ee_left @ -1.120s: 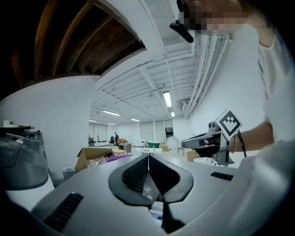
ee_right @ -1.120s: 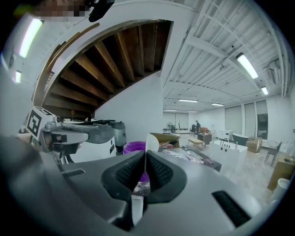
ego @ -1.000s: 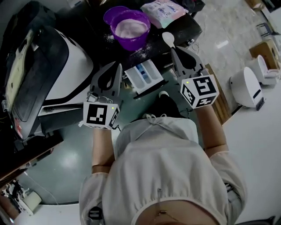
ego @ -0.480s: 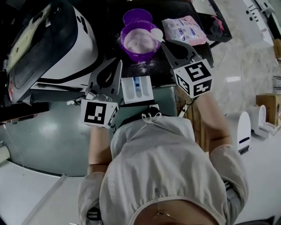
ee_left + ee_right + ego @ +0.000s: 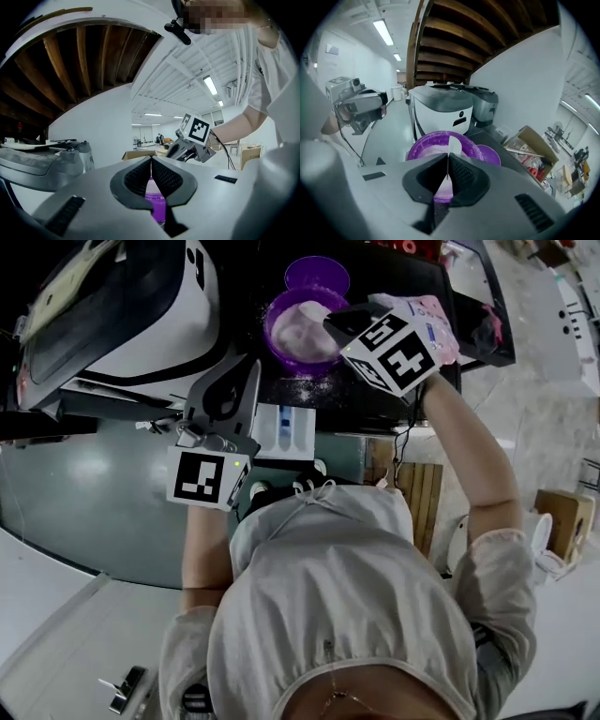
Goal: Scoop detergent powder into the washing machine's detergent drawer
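A purple bowl [image 5: 298, 334] [image 5: 423, 145] [image 5: 155, 201] of white detergent powder sits on the dark counter. My right gripper [image 5: 336, 321] [image 5: 448, 169] is shut on the thin handle of a white spoon [image 5: 313, 311] [image 5: 453, 146]. The spoon's head hangs over the powder at the bowl's right side. The white detergent drawer [image 5: 302, 432] with a blue compartment stands pulled out below the counter. My left gripper [image 5: 250, 377] [image 5: 151, 163] is shut with nothing in it, just left of the drawer and pointing toward the bowl.
A white and black washing machine [image 5: 141, 306] [image 5: 440, 110] fills the left. A smaller purple tub [image 5: 317, 274] [image 5: 489, 155] stands behind the bowl. A pink packet [image 5: 439, 322] lies to the right, spilled powder [image 5: 305, 382] dusts the counter, and a wooden pallet [image 5: 412, 488] lies on the floor.
My right gripper carried the spoon from beside the drawer up and left, over the purple bowl. The left gripper kept its place by the drawer. The head view swung left.
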### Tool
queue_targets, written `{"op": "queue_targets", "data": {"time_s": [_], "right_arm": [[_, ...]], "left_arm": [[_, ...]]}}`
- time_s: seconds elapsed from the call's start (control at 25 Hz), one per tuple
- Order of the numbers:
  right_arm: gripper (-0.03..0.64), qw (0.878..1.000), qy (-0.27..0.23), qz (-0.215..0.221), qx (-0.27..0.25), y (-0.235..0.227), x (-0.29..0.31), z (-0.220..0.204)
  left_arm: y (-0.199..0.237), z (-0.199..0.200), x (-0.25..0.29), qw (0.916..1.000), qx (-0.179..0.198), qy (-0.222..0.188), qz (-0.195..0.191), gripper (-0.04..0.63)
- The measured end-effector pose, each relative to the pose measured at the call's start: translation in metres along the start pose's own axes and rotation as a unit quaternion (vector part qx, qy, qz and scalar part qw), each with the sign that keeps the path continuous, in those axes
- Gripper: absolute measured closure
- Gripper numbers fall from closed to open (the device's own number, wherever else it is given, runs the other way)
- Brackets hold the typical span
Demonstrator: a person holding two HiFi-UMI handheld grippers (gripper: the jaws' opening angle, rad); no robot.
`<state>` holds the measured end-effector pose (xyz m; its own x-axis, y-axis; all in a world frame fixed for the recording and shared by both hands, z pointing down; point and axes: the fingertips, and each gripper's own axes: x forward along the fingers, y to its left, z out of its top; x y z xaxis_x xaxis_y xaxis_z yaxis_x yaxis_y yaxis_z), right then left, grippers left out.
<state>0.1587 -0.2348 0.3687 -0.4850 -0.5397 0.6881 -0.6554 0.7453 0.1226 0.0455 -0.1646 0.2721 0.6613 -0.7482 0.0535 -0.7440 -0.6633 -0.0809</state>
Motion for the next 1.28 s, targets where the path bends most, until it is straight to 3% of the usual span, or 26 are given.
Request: {"op": "queue_targets", "data": {"time_s": [0.12, 0.24, 0.68, 0.92, 1.08, 1.28], "right_arm": [[0.604, 0.998, 0.055, 0.026, -0.035, 0.001, 0.02, 0.001], [0.604, 0.991, 0.107, 0.041, -0.067, -0.002, 0.035, 0.001], [0.604, 0.958, 0.249, 0.049, -0.135, -0.015, 0.073, -0.014], [0.604, 0.95, 0.275, 0.06, -0.137, -0.008, 0.08, -0.019], [0.604, 0.947, 0.285, 0.103, -0.103, 0.015, 0.08, -0.028], [0.604, 0.95, 0.283, 0.105, -0.076, 0.013, 0.083, -0.032]], "left_arm": [[0.002, 0.001, 0.0, 1.0, -0.001, -0.001, 0.009, 0.574], [0.005, -0.009, -0.004, 0.9996, 0.001, 0.026, 0.013, 0.574], [0.023, -0.023, -0.018, 0.9982, -0.002, 0.048, 0.035, 0.574], [0.026, -0.026, -0.024, 0.9983, -0.007, 0.046, 0.035, 0.574], [0.032, -0.028, -0.031, 0.9982, -0.011, 0.045, 0.038, 0.574], [0.039, -0.028, -0.039, 0.9984, -0.013, 0.039, 0.039, 0.574]]}}
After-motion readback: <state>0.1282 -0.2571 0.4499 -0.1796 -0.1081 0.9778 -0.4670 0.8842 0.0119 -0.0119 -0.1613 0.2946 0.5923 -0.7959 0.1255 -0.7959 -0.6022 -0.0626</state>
